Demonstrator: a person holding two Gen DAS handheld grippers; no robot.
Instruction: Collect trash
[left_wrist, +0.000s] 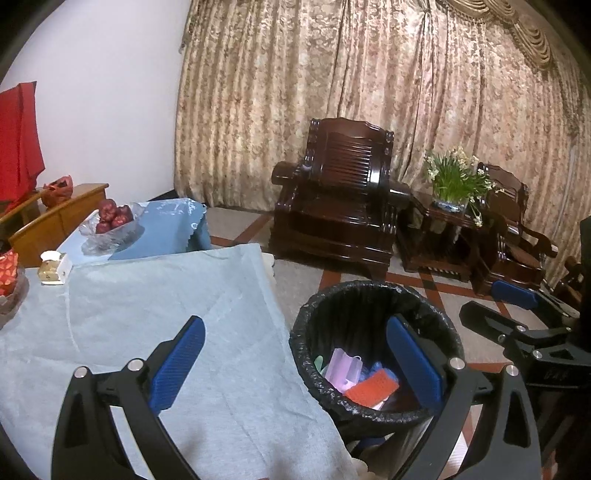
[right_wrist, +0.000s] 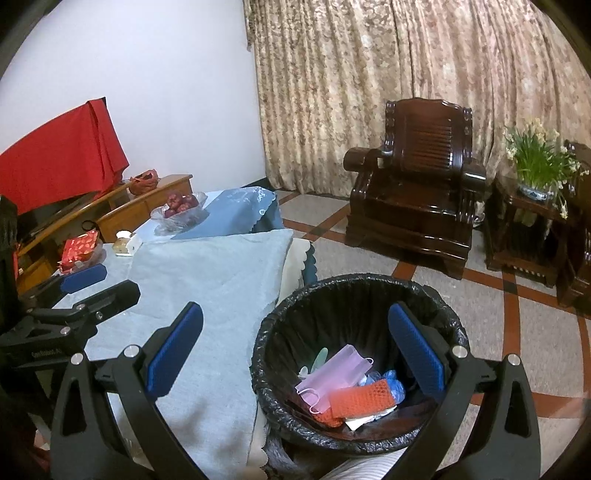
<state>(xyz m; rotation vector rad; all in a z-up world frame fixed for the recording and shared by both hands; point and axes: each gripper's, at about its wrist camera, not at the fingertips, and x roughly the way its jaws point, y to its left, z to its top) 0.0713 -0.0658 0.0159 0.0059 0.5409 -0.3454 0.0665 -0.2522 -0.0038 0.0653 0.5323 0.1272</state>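
Nearest, right gripper (right_wrist: 295, 354): fingers spread wide, holding nothing, poised above the bin's near rim
Left gripper (left_wrist: 295, 363): also spread and empty, straddling table edge and bin
Trash bin (right_wrist: 448, 314): black-lined, just beside the table, below both grippers
Trash (right_wrist: 334, 380): pink mask, orange mesh, already inside
Blue tablecloth (left_wrist: 166, 314): bare nearby; farther items look like keepers

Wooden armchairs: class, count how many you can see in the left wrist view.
2. One armchair stands before the curtain; a second armchair sits right of the flower stand, partly hidden. More could lie outside the frame.
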